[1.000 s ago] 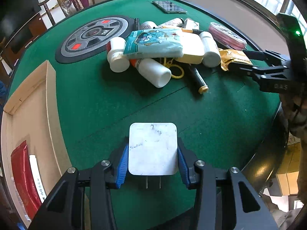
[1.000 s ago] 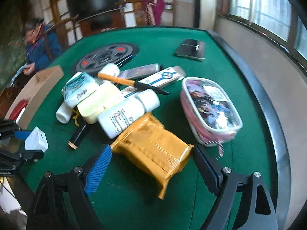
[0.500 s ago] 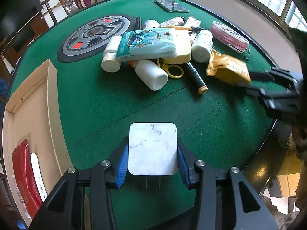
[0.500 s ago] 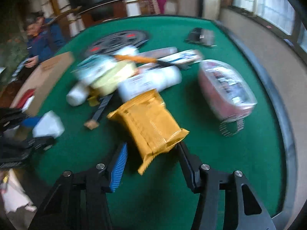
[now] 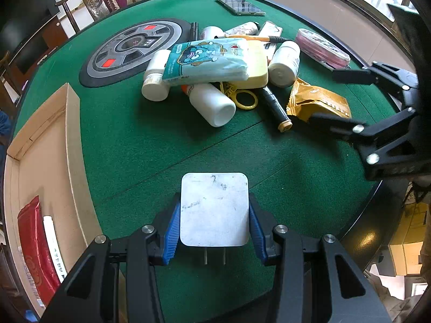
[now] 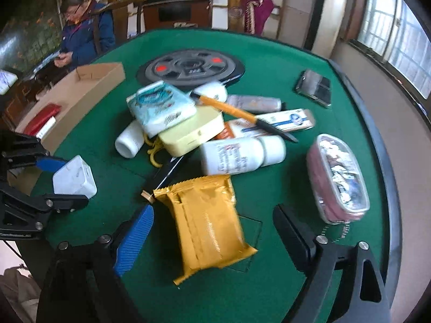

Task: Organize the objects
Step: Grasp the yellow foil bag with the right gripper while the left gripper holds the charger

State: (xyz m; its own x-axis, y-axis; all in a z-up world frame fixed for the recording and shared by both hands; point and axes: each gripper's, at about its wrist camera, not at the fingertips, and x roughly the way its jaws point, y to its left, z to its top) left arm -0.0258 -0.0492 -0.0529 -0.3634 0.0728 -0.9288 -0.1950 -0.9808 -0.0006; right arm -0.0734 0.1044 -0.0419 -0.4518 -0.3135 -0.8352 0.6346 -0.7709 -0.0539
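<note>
Left gripper (image 5: pixel 214 230) is clamped on a white charger (image 5: pixel 214 210), prongs toward the camera, above the green table (image 5: pixel 161 145). Right gripper (image 6: pixel 212 232) has its jaws spread wide — a gold packet (image 6: pixel 207 220) lies flat between them, touching neither finger as far as shows. Just past the packet sits the pile: a white bottle (image 6: pixel 239 156), a yellow case (image 6: pixel 192 132), a tissue pack (image 6: pixel 160 107). To the left gripper's left — a cardboard box (image 5: pixel 40 161). Farther off, a phone (image 5: pixel 241 6).
</note>
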